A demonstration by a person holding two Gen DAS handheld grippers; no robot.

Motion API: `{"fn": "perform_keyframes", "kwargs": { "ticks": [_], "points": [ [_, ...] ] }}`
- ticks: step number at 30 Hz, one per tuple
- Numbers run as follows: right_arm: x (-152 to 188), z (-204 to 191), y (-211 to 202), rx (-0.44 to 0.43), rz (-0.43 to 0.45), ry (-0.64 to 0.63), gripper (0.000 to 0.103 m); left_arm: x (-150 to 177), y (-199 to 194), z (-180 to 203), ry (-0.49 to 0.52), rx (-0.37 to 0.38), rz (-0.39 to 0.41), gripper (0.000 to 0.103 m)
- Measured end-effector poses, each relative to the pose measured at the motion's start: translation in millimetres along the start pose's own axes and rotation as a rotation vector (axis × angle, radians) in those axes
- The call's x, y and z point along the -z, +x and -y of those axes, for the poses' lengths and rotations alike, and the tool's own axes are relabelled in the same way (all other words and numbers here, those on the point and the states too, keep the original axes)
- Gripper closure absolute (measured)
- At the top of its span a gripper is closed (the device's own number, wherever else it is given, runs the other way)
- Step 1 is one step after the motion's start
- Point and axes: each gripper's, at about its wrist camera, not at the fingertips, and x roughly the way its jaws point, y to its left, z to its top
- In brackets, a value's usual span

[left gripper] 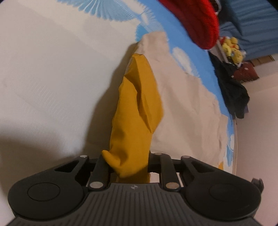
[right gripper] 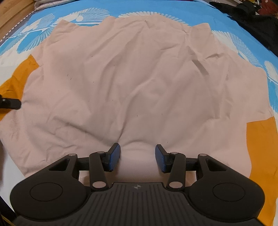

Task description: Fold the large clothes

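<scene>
A large pale pink garment with mustard-yellow sleeves lies spread flat on a blue bedsheet (right gripper: pixel 156 10). In the right wrist view the pink body (right gripper: pixel 132 78) fills the middle, with one yellow sleeve (right gripper: pixel 260 149) at the right and the other (right gripper: pixel 19 76) at the left. My right gripper (right gripper: pixel 138 157) is open, its blue pads (right gripper: pixel 115 156) resting on the garment's near edge with a small hump of cloth between them. My left gripper (left gripper: pixel 129 165) is shut on the yellow sleeve (left gripper: pixel 137 107) and holds it lifted above the pink body (left gripper: pixel 182 107); its fingertips are hidden by the cloth.
A red cloth (left gripper: pixel 199 22) hangs at the top of the left wrist view. Dark clothes (left gripper: pixel 232 92) and yellow plush toys (left gripper: pixel 232 47) lie past the bed's edge. A wooden floor strip (right gripper: pixel 12 19) shows at the far left.
</scene>
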Motion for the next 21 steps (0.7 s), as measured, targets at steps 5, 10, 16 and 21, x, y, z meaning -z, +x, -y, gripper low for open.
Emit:
{"fn": "perform_keyframes", "kwargs": {
  "ticks": [5,10,16,21],
  "points": [
    [-5.5,-9.2,-6.1,-0.034,0.013,0.025,0.057,4.5,-43.1,10.5,0.071,-0.029,0.083,0.086],
    [-10.5,-44.9,-16.3,-0.127,0.041,-0.037,0.058,14.0,-107.6,6.8,0.114,-0.156,0.201,0.086],
    [-7.5,-83.9,4.3,-0.095,-0.032,-0.125,0.061,24.7,-127.7,27.7,0.208,-0.209,0.241,0.086],
    [-13.3,-66.5,-9.7,-0.149,0.001,-0.065,0.061,32.9,-125.9,74.7,0.317,-0.148,0.293,0.086]
  ]
}}
